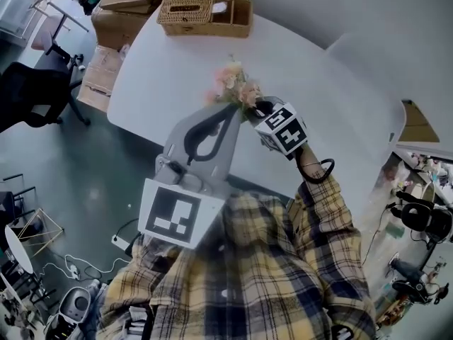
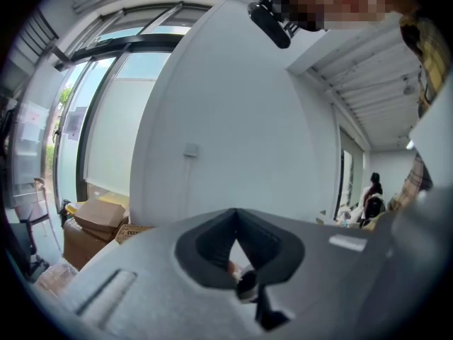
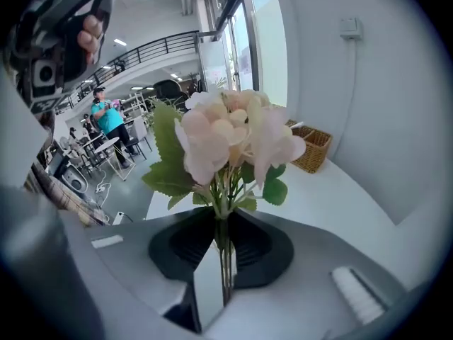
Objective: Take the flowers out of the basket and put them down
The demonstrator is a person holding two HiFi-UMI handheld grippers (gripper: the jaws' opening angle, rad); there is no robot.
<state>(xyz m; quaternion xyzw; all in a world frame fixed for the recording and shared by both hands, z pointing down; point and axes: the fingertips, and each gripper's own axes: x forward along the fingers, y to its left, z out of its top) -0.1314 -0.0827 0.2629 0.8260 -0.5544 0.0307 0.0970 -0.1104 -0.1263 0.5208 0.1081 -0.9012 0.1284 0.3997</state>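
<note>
Clamped by the stems in the grey right gripper [image 3: 222, 243], the pale pink flowers [image 3: 233, 137] are held over the white table [image 1: 340, 83], out of the woven basket [image 1: 205, 16], with lowering and release judged next; the left gripper [image 1: 232, 115] is closed, empty.

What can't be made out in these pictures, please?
Head view: what remains inside the basket, too small and distant.
Right gripper view: stem ends of the flowers, hidden inside the right gripper.
Left gripper view: anything beneath the left gripper, blocked by its own body.

No readable text, no labels, no numbers
</note>
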